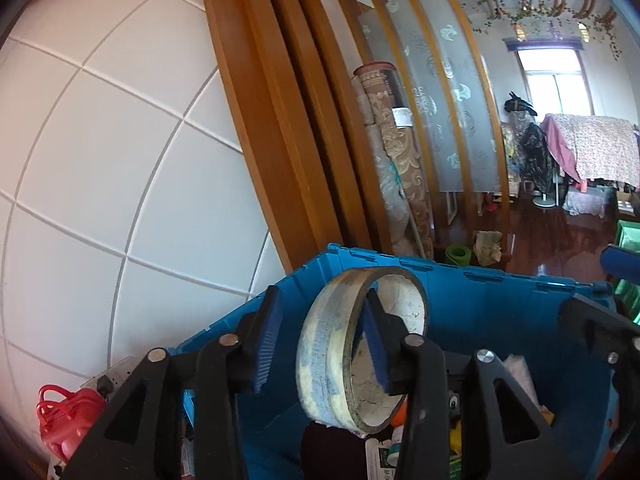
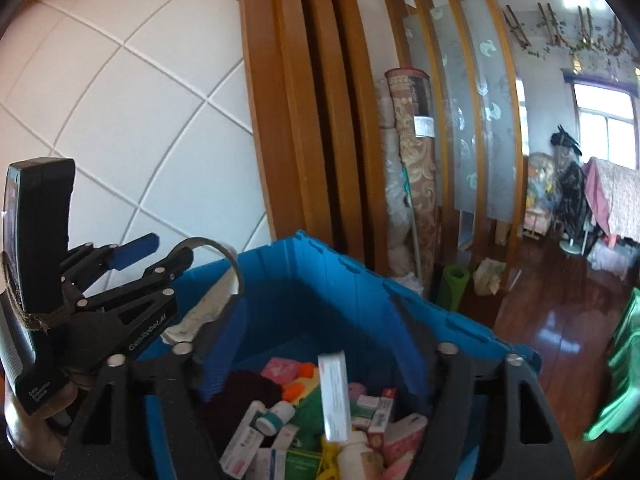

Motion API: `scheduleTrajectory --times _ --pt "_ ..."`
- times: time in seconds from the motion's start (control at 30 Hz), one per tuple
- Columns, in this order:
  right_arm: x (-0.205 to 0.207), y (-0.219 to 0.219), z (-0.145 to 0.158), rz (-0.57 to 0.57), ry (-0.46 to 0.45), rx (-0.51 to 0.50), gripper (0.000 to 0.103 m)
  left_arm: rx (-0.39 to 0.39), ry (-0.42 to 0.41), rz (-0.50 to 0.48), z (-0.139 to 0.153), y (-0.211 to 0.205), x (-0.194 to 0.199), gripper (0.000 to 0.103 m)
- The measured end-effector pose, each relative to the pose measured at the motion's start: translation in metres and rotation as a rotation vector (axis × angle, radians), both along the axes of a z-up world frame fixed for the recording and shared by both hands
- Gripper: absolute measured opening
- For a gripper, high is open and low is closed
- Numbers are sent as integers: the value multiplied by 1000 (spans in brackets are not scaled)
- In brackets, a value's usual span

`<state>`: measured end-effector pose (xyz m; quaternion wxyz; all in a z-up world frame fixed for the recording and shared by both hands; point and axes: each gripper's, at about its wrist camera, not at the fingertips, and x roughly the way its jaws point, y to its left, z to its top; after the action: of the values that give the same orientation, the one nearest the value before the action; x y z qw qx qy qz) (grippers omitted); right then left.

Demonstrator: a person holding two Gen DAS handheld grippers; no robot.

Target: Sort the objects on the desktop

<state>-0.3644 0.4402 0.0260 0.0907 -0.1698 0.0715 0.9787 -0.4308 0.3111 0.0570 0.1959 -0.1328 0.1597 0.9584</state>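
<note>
Black linkages and blue pads of the left hand-held gripper (image 1: 320,344) fill the bottom of its own view. Its jaws stand partly apart, and a roll of tape (image 1: 362,350) hangs on the right-hand finger, which passes through the roll's hole. The left-hand pad stands clear of the roll's outer face, so nothing pinches the tape; it looks to be merely hooked on, or just slipping off.

Seen from the right wrist, the right hand-held gripper (image 2: 320,344) has its jaws wide, and nothing is pressed between them. A slim white box (image 2: 335,396) shows between the fingers, standing on end above the pile; whether it is dropping or propped there I cannot tell.

Below both grippers sits a blue crate (image 2: 340,280), open at the top, with its far wall towards a white tiled wall (image 1: 100,160) and a wooden door frame (image 1: 280,140). It already holds a heap of small boxes, bottles, a dark knitted thing and bright soft bits.

Judging by this, the step in hand is the drop: each gripper has carried a thing over the crate and let go. The tape is not yet in. Next, the left gripper likely needs to tip or draw back so the roll slides off the finger into the crate, then both can go back to the worktop for more.
</note>
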Motion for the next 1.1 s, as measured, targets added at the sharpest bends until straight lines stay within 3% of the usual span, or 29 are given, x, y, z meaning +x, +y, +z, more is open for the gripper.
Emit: scheduleTrajectory --times 0.13,0.2,0.47,0.63,0.8,0.93,1.1 --pt "1 11 2 36 29 -6 80 66 86 111 7 -15 9 97" --pt "4 14 2 56 43 -15 81 98 117 135 15 -19 14 102" --pt "18 11 6 119 106 -28 83 92 106 155 22 -29 33 102" --pt "37 -6 2 142 127 -17 89 130 85 199 13 -48 54 102" --pt "55 -29 -7 148 107 -9 92 114 64 238 -2 -71 78 102" --pt "81 -56 -12 141 87 -6 93 123 58 239 -12 -104 108 102" --pt "136 -98 -16 111 97 -1 102 173 40 231 -18 -157 154 102"
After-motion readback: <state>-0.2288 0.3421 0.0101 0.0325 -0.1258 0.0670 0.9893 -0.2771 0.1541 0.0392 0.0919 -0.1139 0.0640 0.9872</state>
